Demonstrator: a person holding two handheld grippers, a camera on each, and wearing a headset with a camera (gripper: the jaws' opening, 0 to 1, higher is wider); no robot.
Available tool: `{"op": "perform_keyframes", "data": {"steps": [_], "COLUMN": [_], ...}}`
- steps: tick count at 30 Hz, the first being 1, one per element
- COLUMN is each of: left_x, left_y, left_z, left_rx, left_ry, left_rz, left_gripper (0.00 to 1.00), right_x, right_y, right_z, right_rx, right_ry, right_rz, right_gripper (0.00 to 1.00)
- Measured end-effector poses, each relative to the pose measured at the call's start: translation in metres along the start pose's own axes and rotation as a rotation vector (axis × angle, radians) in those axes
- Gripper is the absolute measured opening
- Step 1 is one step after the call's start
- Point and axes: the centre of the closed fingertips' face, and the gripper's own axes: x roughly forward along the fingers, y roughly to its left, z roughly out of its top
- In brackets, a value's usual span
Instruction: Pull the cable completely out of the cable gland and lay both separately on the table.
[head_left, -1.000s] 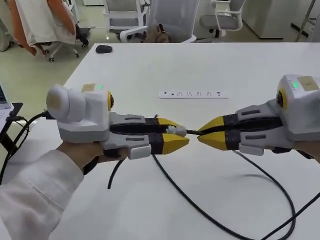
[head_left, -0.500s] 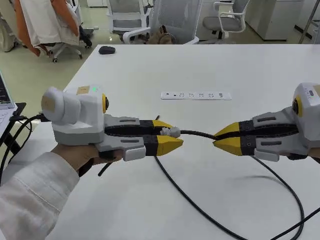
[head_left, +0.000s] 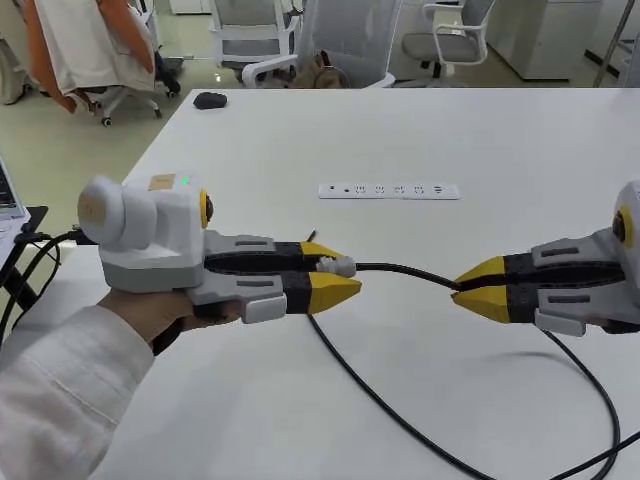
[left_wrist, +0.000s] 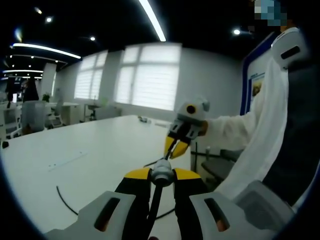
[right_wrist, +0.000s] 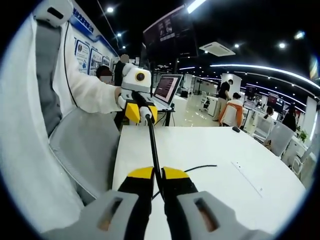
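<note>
My left gripper (head_left: 338, 275) is shut on the white cable gland (head_left: 342, 265), held above the white table (head_left: 300, 150). In the left gripper view the gland (left_wrist: 161, 171) sits between the yellow jaw tips. A black cable (head_left: 405, 271) runs out of the gland to my right gripper (head_left: 457, 287), which is shut on it a hand's width away. In the right gripper view the cable (right_wrist: 151, 145) stretches taut from the shut jaws to the left gripper (right_wrist: 142, 116). More cable (head_left: 400, 415) trails in loops over the table below both grippers.
A white power strip (head_left: 388, 190) lies flat beyond the grippers. A dark mouse (head_left: 209, 99) sits at the table's far left corner. Office chairs (head_left: 350, 40) stand behind the far edge. A sleeved arm (head_left: 60, 390) holds the left gripper.
My right gripper has moved right, away from the left one, still shut on the cable. A longer stretch of cable now shows between the gland and the right jaws.
</note>
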Motion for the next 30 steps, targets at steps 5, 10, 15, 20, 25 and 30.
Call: {"op": "perform_keyframes", "data": {"steps": [5, 10, 15, 20, 25, 30], "left_x": [0.0, 0.0, 0.001, 0.002, 0.005, 0.011], "left_y": [0.0, -0.002, -0.003, -0.003, -0.007, -0.012], "left_z": [0.001, 0.003, 0.005, 0.006, 0.006, 0.005], "left_rx": [0.003, 0.013, 0.023, 0.026, 0.026, 0.026], "left_ry": [0.002, 0.002, 0.001, -0.001, 0.001, 0.004], "left_rz": [0.001, -0.005, -0.005, -0.008, -0.018, -0.035], "left_gripper": [0.18, 0.18, 0.18, 0.18, 0.18, 0.18], "right_x": [0.001, 0.003, 0.003, 0.006, 0.017, 0.036], "right_y": [-0.002, -0.003, -0.009, -0.008, -0.003, 0.007], "right_z": [-0.001, -0.003, 0.002, 0.014, 0.031, 0.047], "right_rx": [0.013, 0.014, 0.024, -0.005, -0.038, -0.08], "right_ry": [-0.004, -0.002, -0.015, -0.028, -0.056, -0.074], "right_rz": [-0.008, -0.016, -0.038, -0.033, -0.01, 0.049], "right_gripper": [0.05, 0.06, 0.15, 0.21, 0.23, 0.23]}}
